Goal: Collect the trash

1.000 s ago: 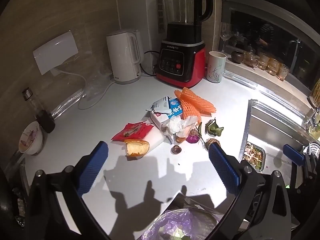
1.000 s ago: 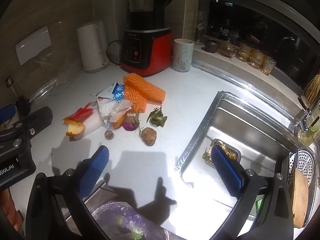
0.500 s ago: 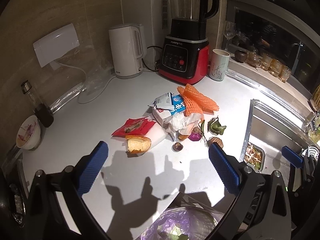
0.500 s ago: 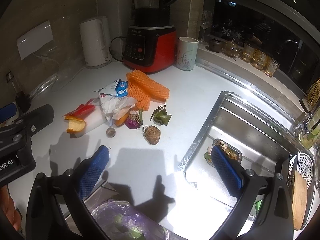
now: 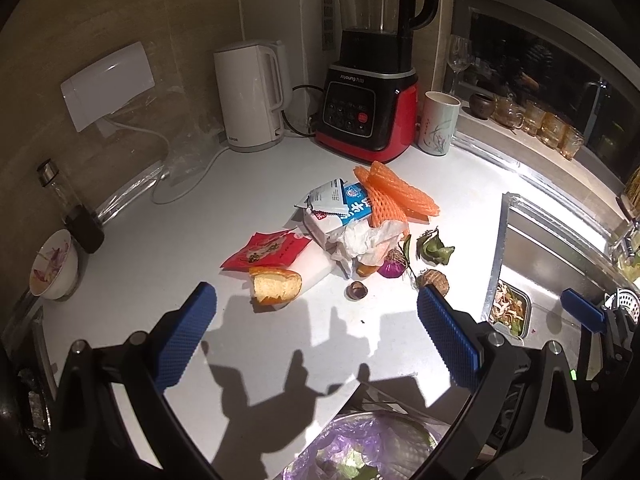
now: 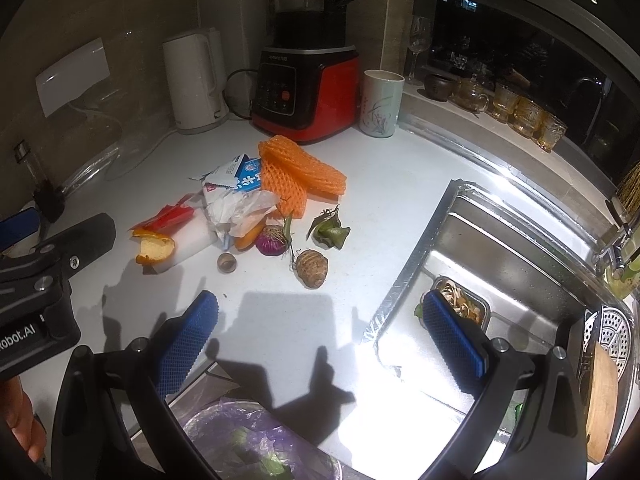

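Both grippers, left and right, were held with jaws spread wide and empty above the bin, probably readied for the trash heaped on the surface.

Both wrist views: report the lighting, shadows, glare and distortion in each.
Left wrist view: hard light from behind throws sharp jaw shadows across the counter short of the bread piece; fisheye bends the blender and sink edge; corners black. Right wrist view: blown-out glare on the counter beside the sink; window ledge dim; purple-lined bin in shade.
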Motion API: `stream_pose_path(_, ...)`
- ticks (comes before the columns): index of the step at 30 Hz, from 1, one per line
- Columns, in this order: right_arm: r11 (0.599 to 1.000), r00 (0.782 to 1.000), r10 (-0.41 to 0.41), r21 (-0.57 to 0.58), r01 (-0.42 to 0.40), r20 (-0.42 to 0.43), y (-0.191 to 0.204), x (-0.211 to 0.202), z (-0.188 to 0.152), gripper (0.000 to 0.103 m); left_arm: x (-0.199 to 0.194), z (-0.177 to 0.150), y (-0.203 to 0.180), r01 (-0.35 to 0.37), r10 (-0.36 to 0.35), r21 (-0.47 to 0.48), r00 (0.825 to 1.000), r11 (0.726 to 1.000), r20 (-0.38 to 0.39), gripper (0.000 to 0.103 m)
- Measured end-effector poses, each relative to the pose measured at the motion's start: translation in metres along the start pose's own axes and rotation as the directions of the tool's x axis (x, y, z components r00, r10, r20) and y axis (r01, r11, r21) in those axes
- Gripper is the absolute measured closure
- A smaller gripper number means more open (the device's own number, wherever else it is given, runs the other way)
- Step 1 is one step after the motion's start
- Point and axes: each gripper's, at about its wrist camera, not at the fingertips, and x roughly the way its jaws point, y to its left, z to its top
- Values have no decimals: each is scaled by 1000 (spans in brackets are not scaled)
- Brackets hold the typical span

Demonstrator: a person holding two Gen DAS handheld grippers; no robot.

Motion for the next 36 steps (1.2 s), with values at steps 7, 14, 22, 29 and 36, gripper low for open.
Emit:
stream_pose_path(7,1000,1000,5,2,-5,-4,0,2,-2,2,1,-2,1,-4,4,-1,1000,1000,1,6)
stream_pose_path(14,1000,1000,3,12,-3,-9,-1,2,-1,2,2,-2,4,-4,4,4,1000,1000,-2,6)
stream_pose_path(22,1000,1000,-11,9,11,-8,-1,0,-1,2,3,-2,6,-1,1,2,1000,1000,-3,6)
stream_pose_path(29,1000,1000,-8,12,9,-11,-1,0,-2,2,3,-3,5,-2,2,5,1000,1000,1,6)
stream_pose_path(36,1000,1000,-7,7,7,-11,-1,0,-2,2,2,-5,5,-4,4,9,1000,1000,1,6)
